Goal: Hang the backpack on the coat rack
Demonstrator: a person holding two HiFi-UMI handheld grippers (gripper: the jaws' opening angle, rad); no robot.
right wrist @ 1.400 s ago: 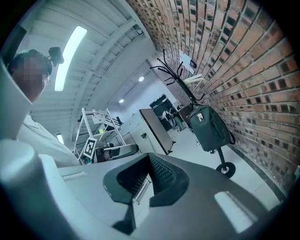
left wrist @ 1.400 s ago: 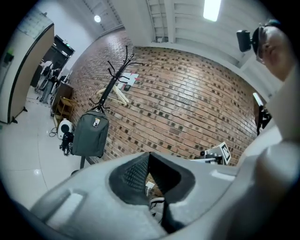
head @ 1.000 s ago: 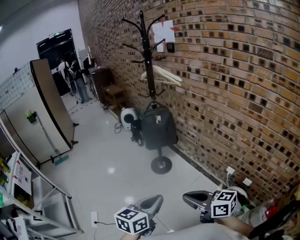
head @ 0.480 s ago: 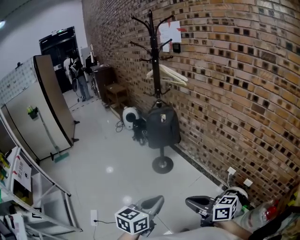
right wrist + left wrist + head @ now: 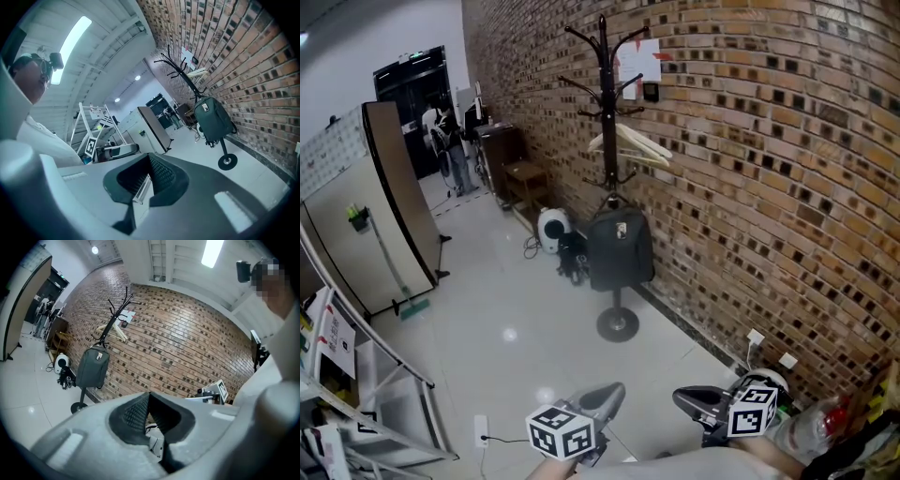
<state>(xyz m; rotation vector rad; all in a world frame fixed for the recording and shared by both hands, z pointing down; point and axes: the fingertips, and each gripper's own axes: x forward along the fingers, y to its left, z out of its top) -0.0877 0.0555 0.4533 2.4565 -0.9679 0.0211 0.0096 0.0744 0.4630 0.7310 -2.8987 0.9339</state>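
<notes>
A dark grey backpack hangs low on a black coat rack that stands on a round base against the brick wall. It also shows in the left gripper view as the backpack and in the right gripper view as the backpack. My left gripper and right gripper are at the bottom of the head view, far from the rack. Both are shut with nothing in them. The left gripper's jaws meet in its own view, and so do the right gripper's.
A pale wooden hanger hangs on the rack. A white round appliance and cables lie on the floor beside the backpack. A wooden stool is further back, a tall folding panel at left, a metal rack near left, and a floor socket.
The head view has shifted a little, so the rack sits slightly differently in frame. Both grippers stay shut and low in view. The backpack still hangs on the rack.
</notes>
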